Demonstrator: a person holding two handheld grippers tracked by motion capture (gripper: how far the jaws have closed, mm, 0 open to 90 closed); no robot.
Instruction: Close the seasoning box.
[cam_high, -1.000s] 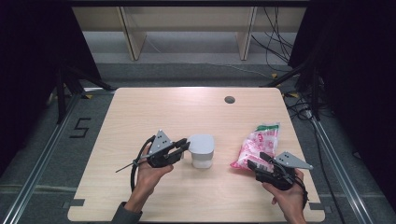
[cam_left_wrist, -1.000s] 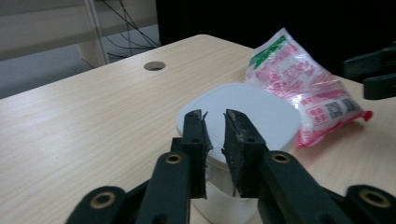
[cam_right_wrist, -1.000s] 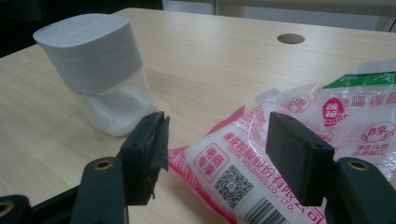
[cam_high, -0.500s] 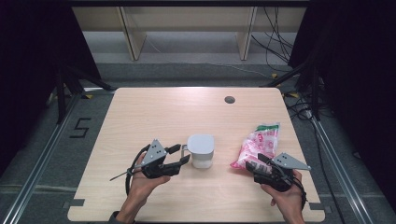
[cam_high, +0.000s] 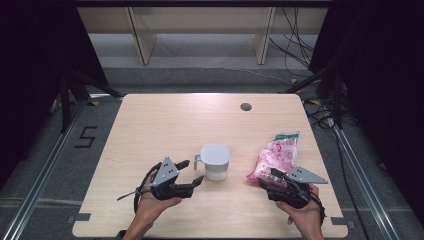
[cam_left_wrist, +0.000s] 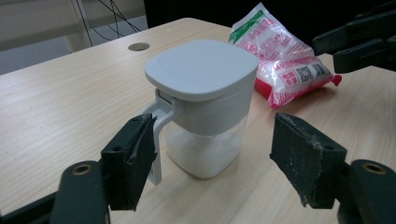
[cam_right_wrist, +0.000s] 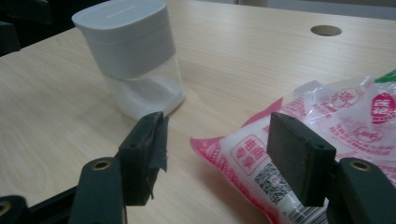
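On the left, the left gripper (cam_high: 191, 171) sits low on the table (cam_high: 165, 125), aimed at the jar (cam_high: 215, 161). Its fingers (cam_left_wrist: 130, 158) are wide apart and hold nothing. They sit just short of the jar's handle (cam_left_wrist: 156, 140), likely ready to grab it. The jar stands upright near the middle, lid on, with white powder inside. To its right lies a pink and white bag (cam_high: 276, 155). The right gripper (cam_high: 265, 181) points at the near end of the bag, probably to pick it up. Its fingers (cam_right_wrist: 299, 156) are also apart and empty.

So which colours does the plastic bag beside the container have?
The bag is pink and white with a green top edge, best seen in the left gripper view.
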